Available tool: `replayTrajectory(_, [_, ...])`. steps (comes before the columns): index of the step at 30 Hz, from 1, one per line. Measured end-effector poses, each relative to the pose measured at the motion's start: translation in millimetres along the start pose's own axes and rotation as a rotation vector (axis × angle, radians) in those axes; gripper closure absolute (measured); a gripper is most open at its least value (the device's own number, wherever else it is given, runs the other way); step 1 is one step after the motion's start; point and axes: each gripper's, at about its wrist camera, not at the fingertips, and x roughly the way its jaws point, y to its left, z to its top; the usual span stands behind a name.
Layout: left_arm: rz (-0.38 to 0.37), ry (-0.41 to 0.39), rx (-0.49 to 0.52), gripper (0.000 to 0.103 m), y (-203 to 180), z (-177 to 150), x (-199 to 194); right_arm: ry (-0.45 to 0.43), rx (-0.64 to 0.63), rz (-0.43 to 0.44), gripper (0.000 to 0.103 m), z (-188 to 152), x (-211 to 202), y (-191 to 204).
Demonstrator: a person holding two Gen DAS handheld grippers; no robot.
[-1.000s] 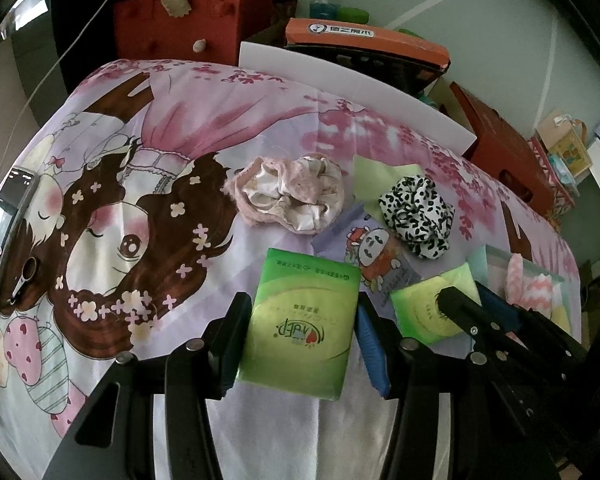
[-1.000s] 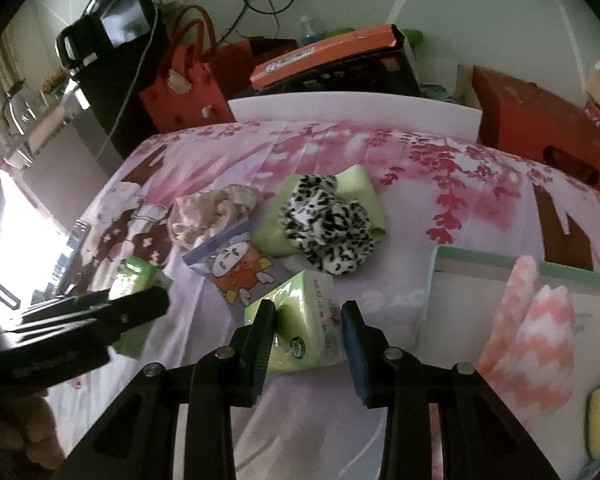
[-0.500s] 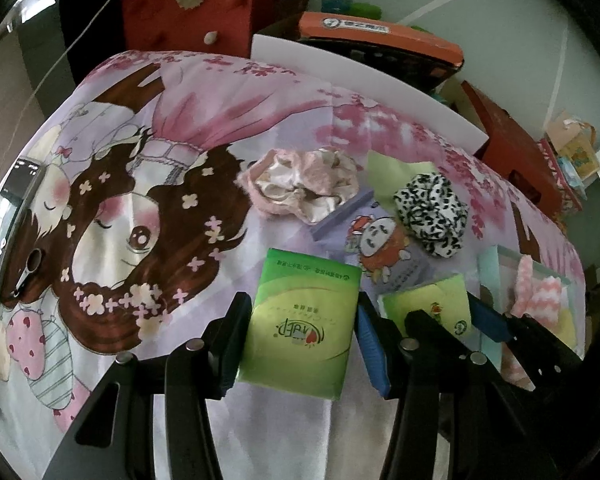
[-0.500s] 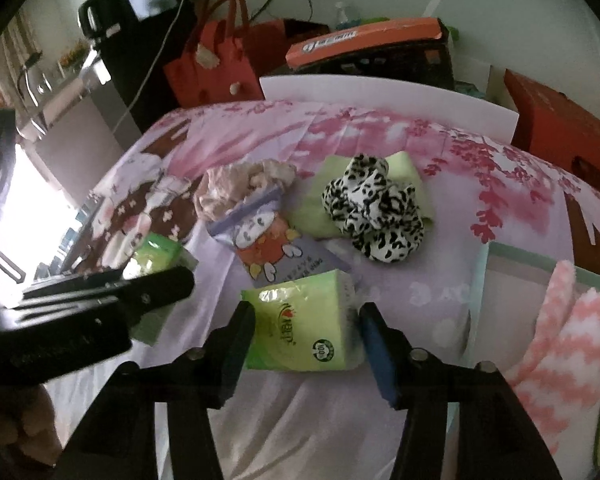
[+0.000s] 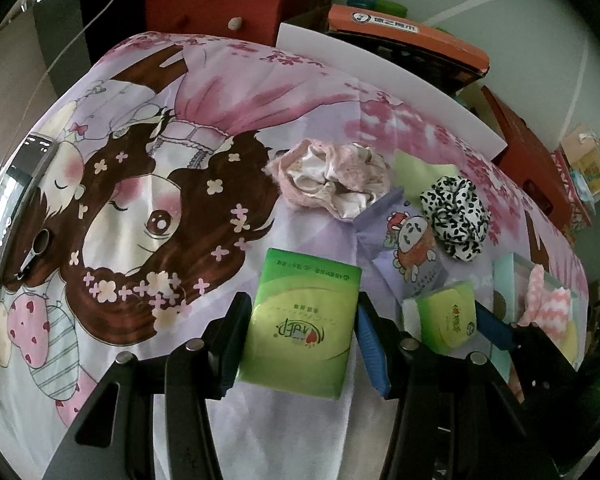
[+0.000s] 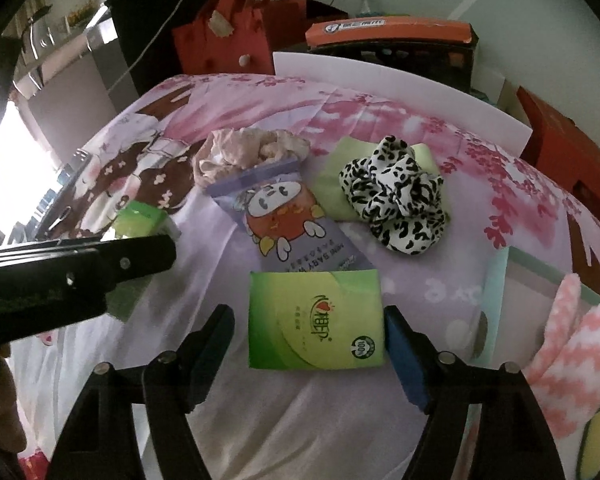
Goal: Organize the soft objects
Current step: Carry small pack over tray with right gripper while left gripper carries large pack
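Observation:
My left gripper is shut on a green tissue pack, held just above the cartoon bedsheet. A second green tissue pack lies flat on the sheet between the fingers of my right gripper. Those jaws are opening, and the left finger stands clear of the pack. Beyond it lie a purple baby-wipes pack, a pink-cream scrunchie and a leopard-print scrunchie on a pale green cloth. In the right wrist view the left gripper crosses the left side.
A teal tray at the right holds a pink-and-white chevron cloth. A phone lies at the sheet's left edge. Behind the bed stand a red bag, an orange-lidded box and a white board.
The right gripper's jaws have widened and its tissue pack, earlier pinched on edge, now lies flat on the sheet. The left gripper keeps its pack and has hardly moved.

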Motion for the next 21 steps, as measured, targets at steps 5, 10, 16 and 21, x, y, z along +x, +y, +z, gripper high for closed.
replayTrajectory(5, [-0.003, 0.001, 0.0, 0.05, -1, 0, 0, 0.005, 0.007, -0.008, 0.037, -1, 0, -1])
replayTrajectory(10, [-0.006, 0.0, 0.003, 0.05, -1, 1, -1, -0.01, 0.029, 0.003, 0.037, 1, -6, -6])
replayTrajectory(16, [-0.02, -0.023, 0.009, 0.05, -3, 2, -7, -0.047, 0.038, -0.002, 0.037, 4, -21, -9])
replayTrajectory(21, [-0.035, -0.053, 0.023, 0.05, -8, 3, -14, -0.078, 0.056, -0.017, 0.037, 6, -35, -14])
